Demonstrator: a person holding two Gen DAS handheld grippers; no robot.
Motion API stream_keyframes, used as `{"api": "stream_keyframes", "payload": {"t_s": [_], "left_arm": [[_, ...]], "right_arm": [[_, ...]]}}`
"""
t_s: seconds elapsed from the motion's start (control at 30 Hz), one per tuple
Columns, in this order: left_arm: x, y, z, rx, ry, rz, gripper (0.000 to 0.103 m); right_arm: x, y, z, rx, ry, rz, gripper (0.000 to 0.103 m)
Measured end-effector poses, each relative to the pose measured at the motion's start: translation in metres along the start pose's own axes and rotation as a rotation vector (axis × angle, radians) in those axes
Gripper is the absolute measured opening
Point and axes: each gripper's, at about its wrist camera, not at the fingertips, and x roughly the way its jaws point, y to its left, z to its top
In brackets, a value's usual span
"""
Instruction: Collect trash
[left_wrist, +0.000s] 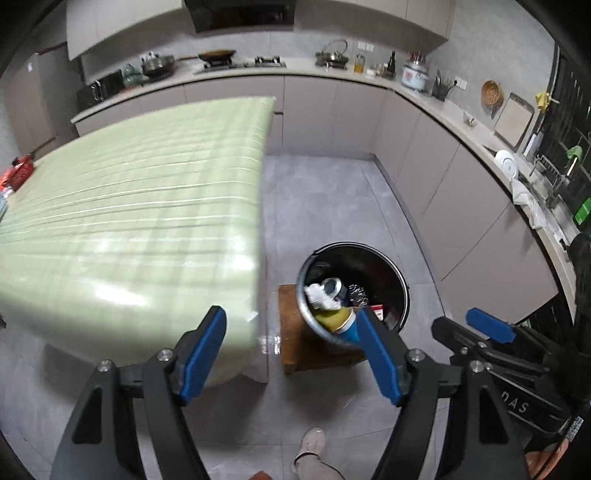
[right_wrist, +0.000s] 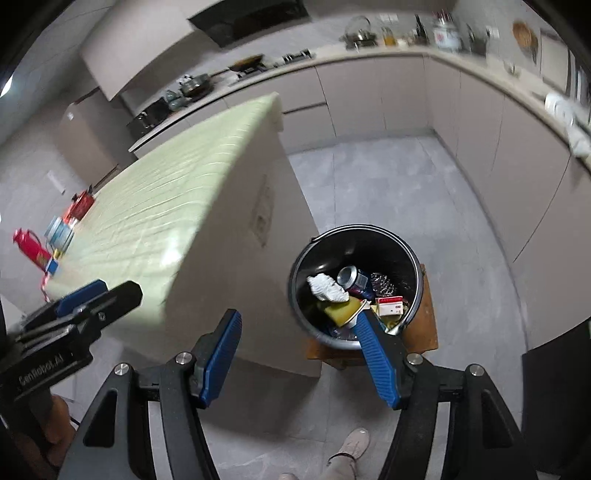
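A black round trash bin (left_wrist: 400, 284) (right_wrist: 369, 236) stands on a low wooden stool on the floor. It holds a white crumpled tissue (right_wrist: 327, 288), a can (right_wrist: 349, 277), a yellow sponge (right_wrist: 341, 312), a red-and-white box (right_wrist: 389, 305) and a metal scourer (right_wrist: 382, 282). My left gripper (left_wrist: 291, 328) is open and empty, held above and in front of the bin. My right gripper (right_wrist: 299, 332) is open and empty, also above the bin's near side. Each gripper shows in the other's view: the right gripper (left_wrist: 491, 326), the left gripper (right_wrist: 96, 295).
A table with a green checked cloth (left_wrist: 129, 206) (right_wrist: 177, 206) stands left of the bin; red and blue items (right_wrist: 55, 236) lie at its far end. Kitchen counters (left_wrist: 424, 96) run along the back and right. The person's shoe (right_wrist: 352, 446) is on the grey tile floor.
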Motion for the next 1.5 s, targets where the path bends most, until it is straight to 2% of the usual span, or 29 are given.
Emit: {"api": "stream_keyframes", "payload": {"t_s": [0.07,0.2,0.3,0.37,0.5,0.8,1.5], "left_arm": [[-0.027,0.019,-0.020,0.007,-0.029,-0.002,0.075],[-0.075,0.046,-0.054,0.021,-0.097,0.044,0.075],[-0.107,0.063,-0.076,0.024,-0.154,0.042,0.080],[-0.122,0.071,-0.087,0.028,-0.164,0.034,0.086],[-0.136,0.079,-0.097,0.020,-0.163,0.007,0.087],[-0.158,0.082,-0.109,0.017,-0.194,0.016,0.087],[-0.160,0.054,-0.119,-0.017,-0.215,0.057,0.087]], "right_arm": [[-0.025,0.027,-0.022,-0.032,-0.045,-0.037,0.067],[-0.083,0.080,-0.071,-0.055,-0.145,-0.142,0.070],[-0.120,0.106,-0.099,-0.051,-0.222,-0.191,0.078],[-0.143,0.122,-0.117,-0.044,-0.273,-0.234,0.082],[-0.173,0.146,-0.143,-0.024,-0.296,-0.254,0.083],[-0.198,0.163,-0.162,-0.016,-0.302,-0.240,0.084],[-0.202,0.132,-0.148,-0.003,-0.306,-0.198,0.084]]}}
